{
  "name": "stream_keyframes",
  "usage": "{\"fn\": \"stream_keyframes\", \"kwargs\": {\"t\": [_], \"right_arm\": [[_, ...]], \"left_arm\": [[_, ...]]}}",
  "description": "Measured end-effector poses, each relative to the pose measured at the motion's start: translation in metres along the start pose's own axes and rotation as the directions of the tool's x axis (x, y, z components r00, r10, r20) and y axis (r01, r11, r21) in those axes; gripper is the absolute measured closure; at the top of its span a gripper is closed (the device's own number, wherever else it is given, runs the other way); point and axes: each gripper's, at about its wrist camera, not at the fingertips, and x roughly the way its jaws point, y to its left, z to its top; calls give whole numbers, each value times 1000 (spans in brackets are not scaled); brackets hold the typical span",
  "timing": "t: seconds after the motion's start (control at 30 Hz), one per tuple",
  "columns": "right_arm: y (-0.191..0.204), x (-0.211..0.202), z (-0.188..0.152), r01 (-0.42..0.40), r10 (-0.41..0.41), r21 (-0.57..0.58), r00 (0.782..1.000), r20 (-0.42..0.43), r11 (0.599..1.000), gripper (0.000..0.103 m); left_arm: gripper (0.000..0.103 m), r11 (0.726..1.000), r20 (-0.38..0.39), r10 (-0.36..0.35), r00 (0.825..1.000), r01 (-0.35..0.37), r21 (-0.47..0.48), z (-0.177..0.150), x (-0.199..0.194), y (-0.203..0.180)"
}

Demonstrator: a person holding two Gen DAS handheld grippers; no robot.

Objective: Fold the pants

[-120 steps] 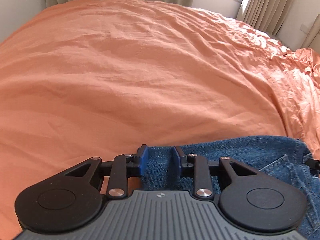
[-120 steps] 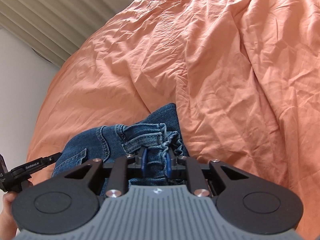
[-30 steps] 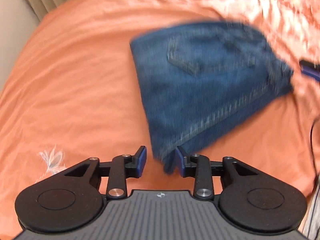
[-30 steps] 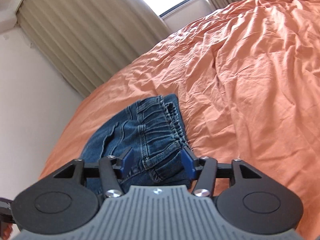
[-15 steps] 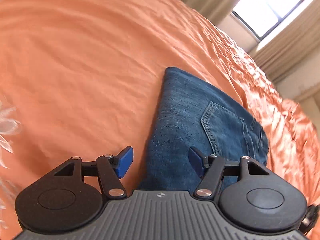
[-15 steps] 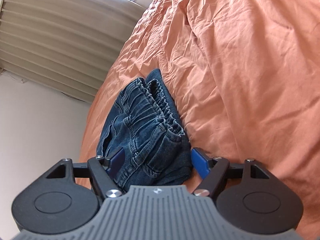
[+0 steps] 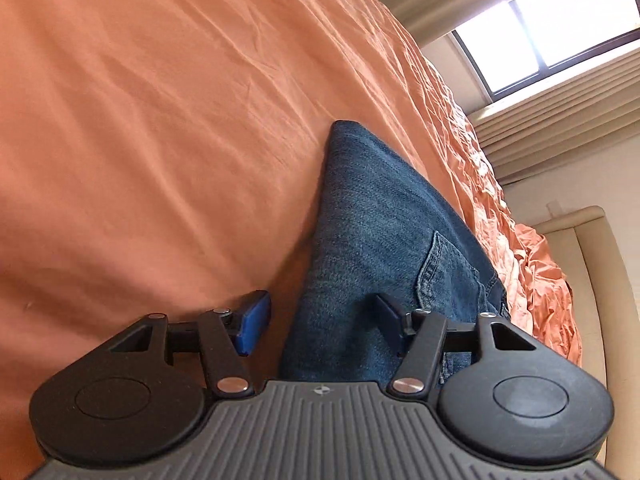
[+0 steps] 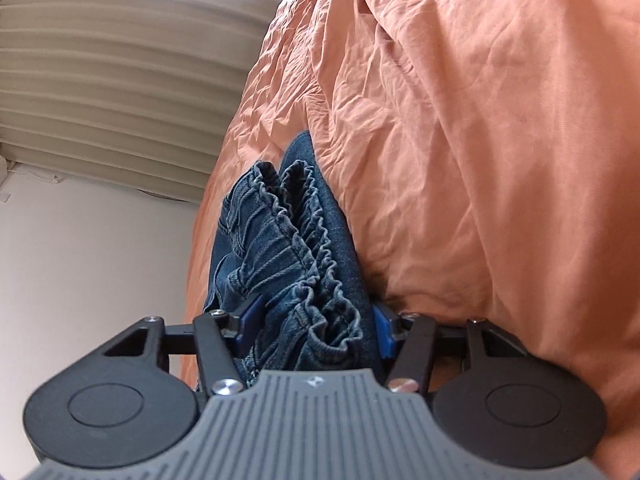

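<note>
The blue denim pants [image 7: 372, 232] lie folded into a compact stack on the orange bed cover [image 7: 140, 120]. A back pocket faces up in the left wrist view. My left gripper [image 7: 320, 320] is open, its jaws straddling the near folded edge of the stack. In the right wrist view the gathered elastic waistband of the pants [image 8: 296, 248] points toward me. My right gripper [image 8: 316, 328] is open wide, with one blue pad on each side of the waistband end of the stack, close to the denim.
The wrinkled orange cover [image 8: 480, 140] stretches across the bed on all sides. Beige curtains [image 8: 112, 80] and a window [image 7: 552, 24] stand beyond the far edge. A cream headboard [image 7: 600, 300] rises at the right.
Both grippers have tilted and moved in closer to the folded pants. The jaws of each now bracket an end of the stack; both stay open.
</note>
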Motion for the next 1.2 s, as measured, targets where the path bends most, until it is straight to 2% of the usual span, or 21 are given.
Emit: {"fn": "stream_keyframes", "kwargs": {"t": [0.03,0.1,0.17,0.23,0.4,0.57,0.77,1.03,1.2], "right_arm": [[-1,1,1,-10,10,6,1000,-3,1000,57],[-3,4,3,-28,28,14,1000,-4,999,60],[-2,4,2,-39,39,4,999,1,999,65],[-1,0,1,-42,42,-16,999,2,999,71],[12,-4,1,-25,25,-51,1000,0,998,77],[22,-13,-2,-27,27,-27,1000,4,999,79],[76,-35,-11,13,-18,-152,999,-27,988,81],[135,-64,-48,40,-57,-237,996,-67,971,81],[172,-47,-77,24,-47,-265,996,-80,964,81]], "left_arm": [[42,1000,-6,-8,1000,8,4,1,3,0],[59,1000,-12,-25,1000,25,1,2,8,-1],[70,999,-15,-33,999,33,-3,0,10,-1],[75,1000,-5,-24,1000,24,10,-2,8,-5],[91,994,30,38,999,-40,101,-9,-6,-29],[95,981,33,87,996,-92,173,-8,-16,-52],[96,961,23,94,995,-96,259,-10,-36,-78],[96,954,20,60,998,-63,293,-16,-88,-82],[96,950,63,35,997,-53,308,-8,-131,-75]]}}
